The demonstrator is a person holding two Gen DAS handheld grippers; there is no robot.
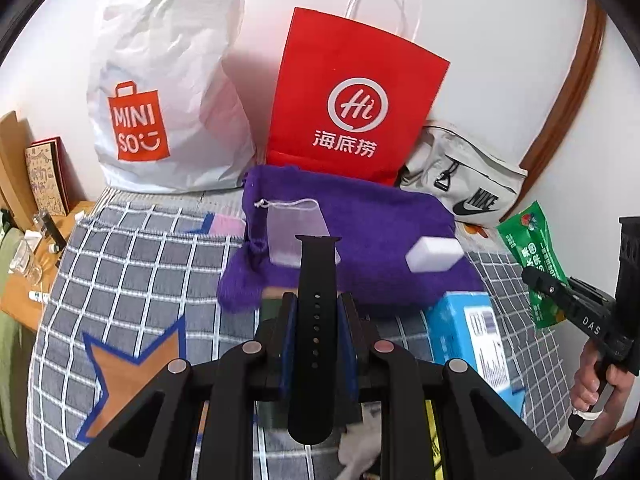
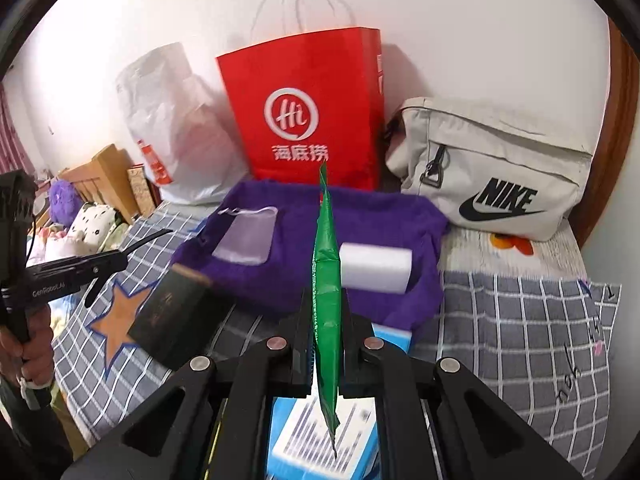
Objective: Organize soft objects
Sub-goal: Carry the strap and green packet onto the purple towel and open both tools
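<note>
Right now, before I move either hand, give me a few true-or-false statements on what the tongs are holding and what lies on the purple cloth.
1. The left tongs are shut on a black watch strap. True.
2. The right tongs hold a white foam block. False: they are shut on a green packet; the white foam block lies on the purple cloth.
3. A small sheer drawstring pouch lies on the purple cloth. True.
4. The red paper bag lies flat on the bed. False: it stands upright against the wall, behind the purple cloth.
5. The Nike bag sits left of the red paper bag. False: it sits to its right in both views.
</note>
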